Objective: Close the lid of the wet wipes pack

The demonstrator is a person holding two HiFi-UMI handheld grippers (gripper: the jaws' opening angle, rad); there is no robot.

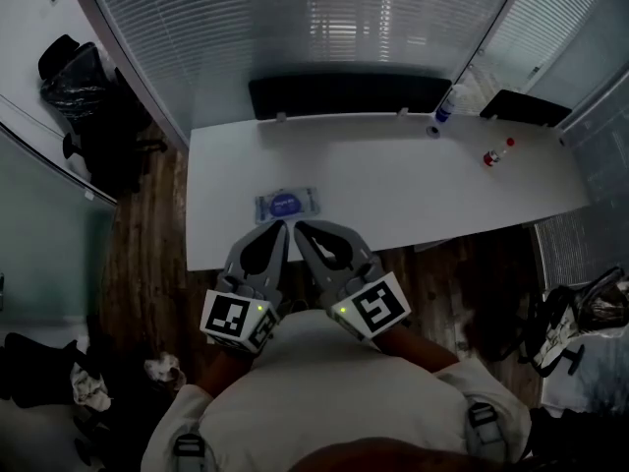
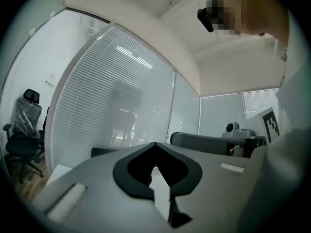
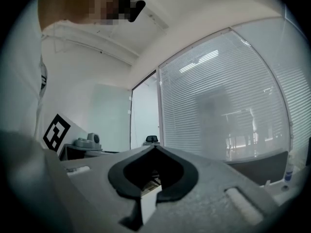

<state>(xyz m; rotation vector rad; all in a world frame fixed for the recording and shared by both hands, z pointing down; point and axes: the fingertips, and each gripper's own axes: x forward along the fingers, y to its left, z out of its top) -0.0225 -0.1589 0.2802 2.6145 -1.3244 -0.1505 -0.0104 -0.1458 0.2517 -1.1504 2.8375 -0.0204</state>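
Observation:
The wet wipes pack [image 1: 287, 205] is a flat blue packet lying near the front edge of the white table [image 1: 393, 185]. It is too small here to tell how its lid stands. My left gripper [image 1: 279, 226] and right gripper [image 1: 299, 227] are held side by side close to my body, their tips just short of the pack and above the table's front edge. Both are shut with nothing between the jaws. In the left gripper view the left gripper [image 2: 155, 144] points up at the blinds, and in the right gripper view the right gripper [image 3: 155, 147] does the same; neither shows the pack.
A spray bottle [image 1: 444, 104] and a small red-capped bottle [image 1: 497, 153] stand at the table's far right. Dark chair backs [image 1: 349, 94] line the far side below a glass wall with blinds. Office chairs stand at the left [image 1: 84, 96] and right [image 1: 580, 313].

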